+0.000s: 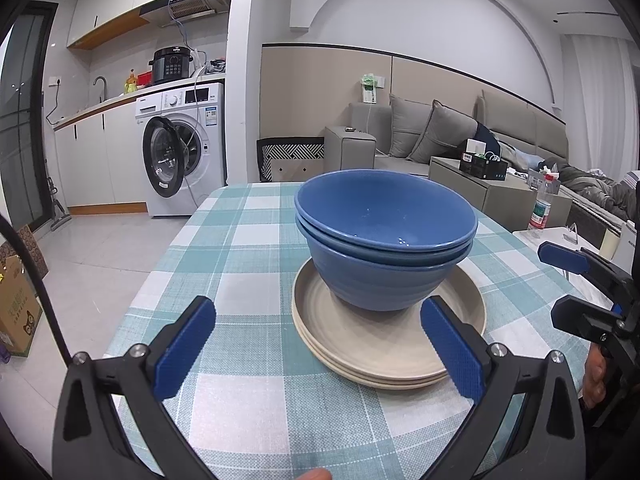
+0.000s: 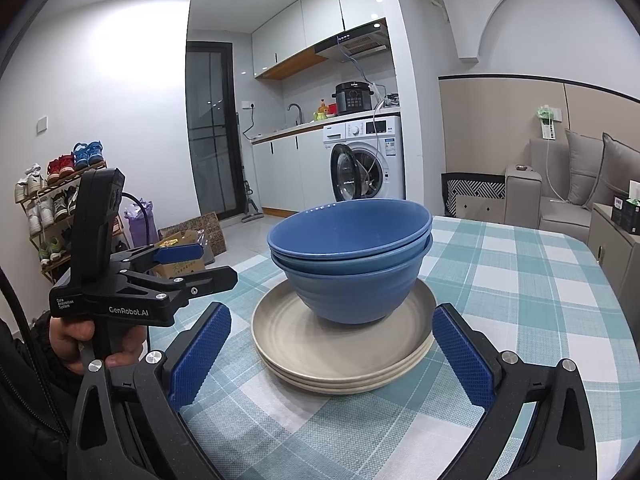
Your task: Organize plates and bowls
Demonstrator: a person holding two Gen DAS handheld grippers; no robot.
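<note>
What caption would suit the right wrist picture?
Open right tool faces blue bowls nested on stacked beige plates atop a checked tablecloth.

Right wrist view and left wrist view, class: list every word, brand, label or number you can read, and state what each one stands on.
"GenRobot.AI": side of the left gripper, right wrist view.
"Data Acquisition System": same gripper body, small print.
Pressure cooker: brand and buttons too small to read.
Washing machine: badge and stickers blurred.
Water bottle: label unreadable.
Cardboard box: print unreadable.
</note>
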